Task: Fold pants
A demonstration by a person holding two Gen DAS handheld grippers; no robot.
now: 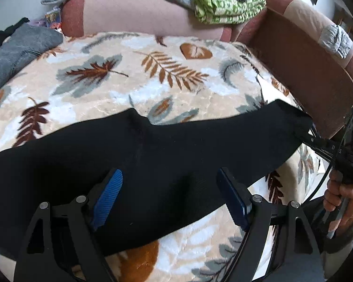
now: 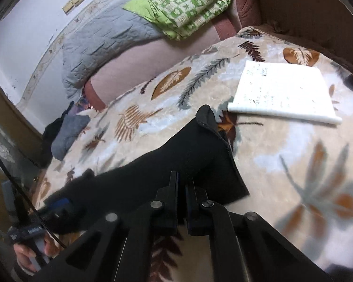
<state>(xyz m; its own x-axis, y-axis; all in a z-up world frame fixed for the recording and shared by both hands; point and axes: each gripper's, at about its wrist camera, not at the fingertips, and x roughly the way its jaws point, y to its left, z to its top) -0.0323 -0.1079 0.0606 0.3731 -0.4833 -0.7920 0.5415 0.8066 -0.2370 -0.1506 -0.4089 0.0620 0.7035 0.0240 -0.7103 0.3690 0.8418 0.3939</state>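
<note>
Black pants [image 1: 153,155] are spread across a leaf-print blanket [image 1: 129,75] on the bed. The left claw [image 1: 169,197] is held wide over the near part of the pants, its blue pads [image 1: 108,195] apart. The right claw [image 2: 182,188] is pinched narrow, apparently on the pants' right edge. A paper sheet [image 2: 282,91] lies far right, a grey garment [image 1: 18,51] far left.
</note>
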